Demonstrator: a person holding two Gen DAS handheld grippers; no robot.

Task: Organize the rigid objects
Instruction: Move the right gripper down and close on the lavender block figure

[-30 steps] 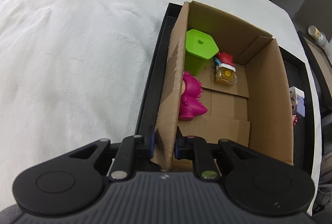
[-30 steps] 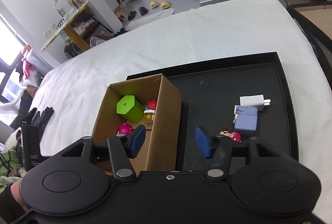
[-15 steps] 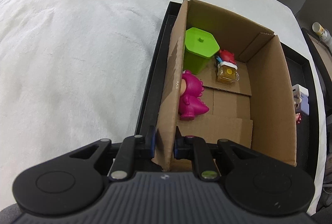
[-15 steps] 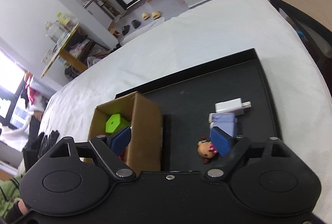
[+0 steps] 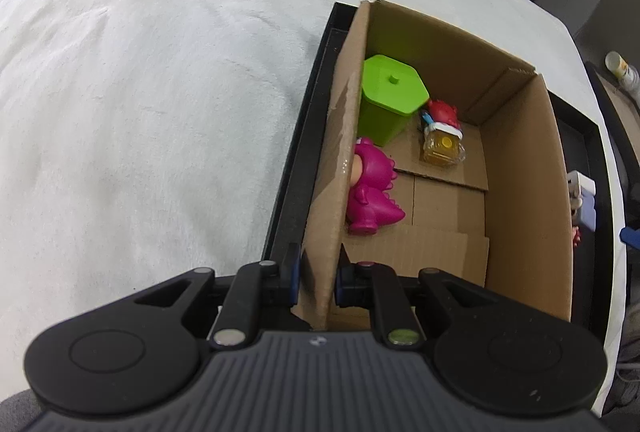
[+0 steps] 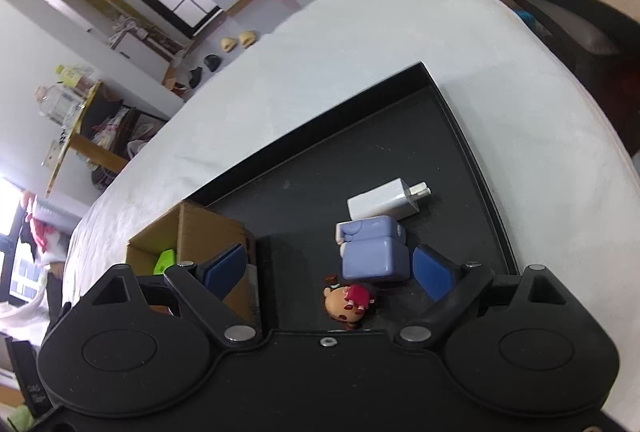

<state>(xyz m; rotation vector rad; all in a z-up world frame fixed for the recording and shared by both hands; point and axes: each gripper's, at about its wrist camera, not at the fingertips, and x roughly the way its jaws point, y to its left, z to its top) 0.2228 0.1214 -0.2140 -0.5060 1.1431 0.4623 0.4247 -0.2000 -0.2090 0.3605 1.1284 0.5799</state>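
Honestly, left gripper (image 5: 318, 278) pinching the box (image 5: 332, 168) wall looks fine, but right gripper (image 6: 328, 268), jaws spread, could clip the doll (image 6: 347, 302) grabbing the blue block (image 6: 374, 250).

The right gripper (image 6: 328, 268) (fingers spread wide) hangs over the black tray (image 6: 484, 168), above a lavender block (image 6: 372, 248) and small figurine (image 6: 348, 302).

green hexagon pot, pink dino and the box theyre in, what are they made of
Green hexagon pot: looks like matte moulded plastic, uniform colour, crisp edges. Pink dino: likely smooth plastic or vinyl, slight sheen. Box: brown corrugated cardboard, dull, with raw cut edges and folded flaps; the left gripper clamps its wall.
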